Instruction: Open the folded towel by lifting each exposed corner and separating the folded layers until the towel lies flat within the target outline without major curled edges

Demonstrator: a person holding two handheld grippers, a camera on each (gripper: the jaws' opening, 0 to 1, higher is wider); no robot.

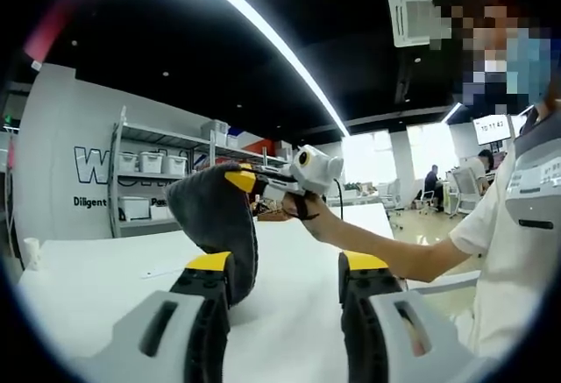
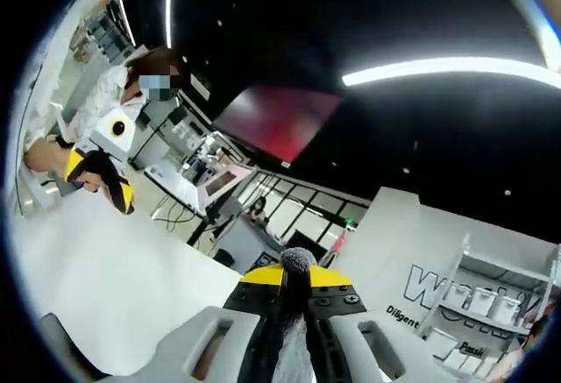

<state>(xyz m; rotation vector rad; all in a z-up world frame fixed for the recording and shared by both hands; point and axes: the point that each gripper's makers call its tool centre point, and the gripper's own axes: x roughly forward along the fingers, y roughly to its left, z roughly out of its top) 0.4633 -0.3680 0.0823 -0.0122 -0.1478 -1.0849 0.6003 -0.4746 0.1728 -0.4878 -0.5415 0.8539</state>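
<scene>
- While it hangs above the white table (image 1: 105, 269), we see the dark grey folded towel (image 1: 215, 216) pinched by our right gripper (image 2: 296, 280).
- Our left gripper (image 1: 285, 269) stands wide, holding nothing.

Both grippers have grey moulded jaw arms with slots, black inner faces and yellow tips: the left gripper (image 1: 287, 269) and the right gripper (image 2: 294, 280). The person wears a white short-sleeved top (image 1: 508, 216).
</scene>
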